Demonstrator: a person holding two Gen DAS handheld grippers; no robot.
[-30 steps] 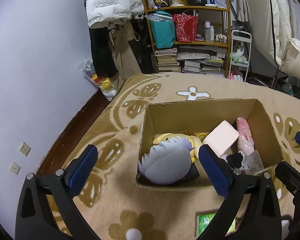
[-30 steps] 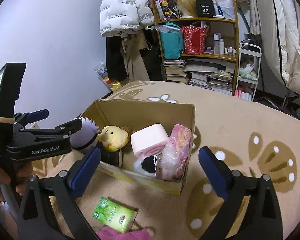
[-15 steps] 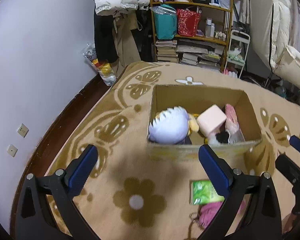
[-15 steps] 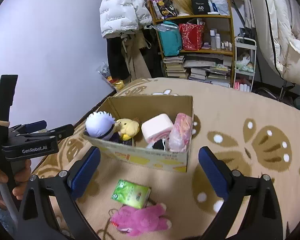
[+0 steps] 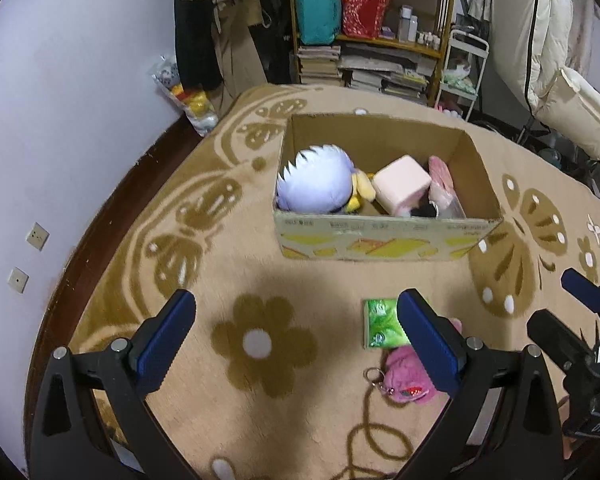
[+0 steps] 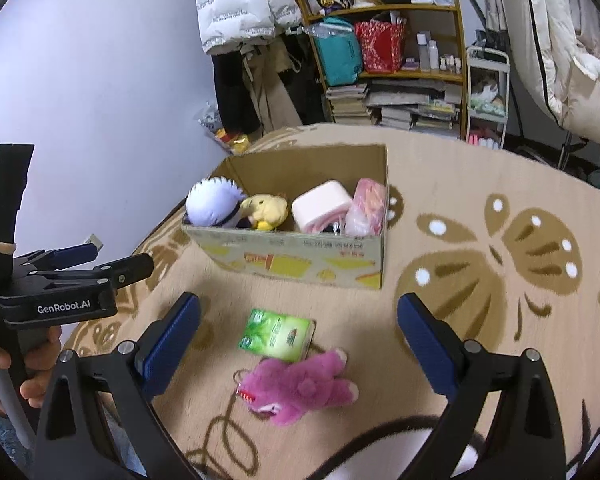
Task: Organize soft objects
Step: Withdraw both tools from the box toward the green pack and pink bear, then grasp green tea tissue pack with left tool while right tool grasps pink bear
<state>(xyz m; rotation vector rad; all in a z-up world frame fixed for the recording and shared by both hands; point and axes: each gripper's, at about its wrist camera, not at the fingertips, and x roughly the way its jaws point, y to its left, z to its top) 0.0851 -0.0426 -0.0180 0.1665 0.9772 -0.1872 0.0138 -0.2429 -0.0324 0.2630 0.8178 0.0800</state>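
An open cardboard box (image 5: 384, 240) (image 6: 296, 260) stands on the rug and holds a white-haired plush (image 5: 318, 184) (image 6: 214, 202), a yellow plush (image 6: 266, 210), a pink block cushion (image 5: 402, 184) (image 6: 322, 206) and a pink wrapped item (image 6: 366, 208). In front of the box lie a green tissue pack (image 5: 380, 324) (image 6: 278, 334) and a pink plush with a keyring (image 5: 404, 374) (image 6: 300, 386). My left gripper (image 5: 296, 340) is open and empty above the rug. My right gripper (image 6: 298, 344) is open and empty above the tissue pack and pink plush.
A shelf (image 5: 374, 24) with books, bags and bottles stands at the back, with hanging coats (image 6: 244, 4) beside it. A white wall (image 5: 60, 100) runs along the left. A small cart (image 6: 488, 92) stands right of the shelf.
Both grippers have pulled back from the box towards me. The white-haired plush now lies in the box. The tissue pack and pink plush have come fully into view.
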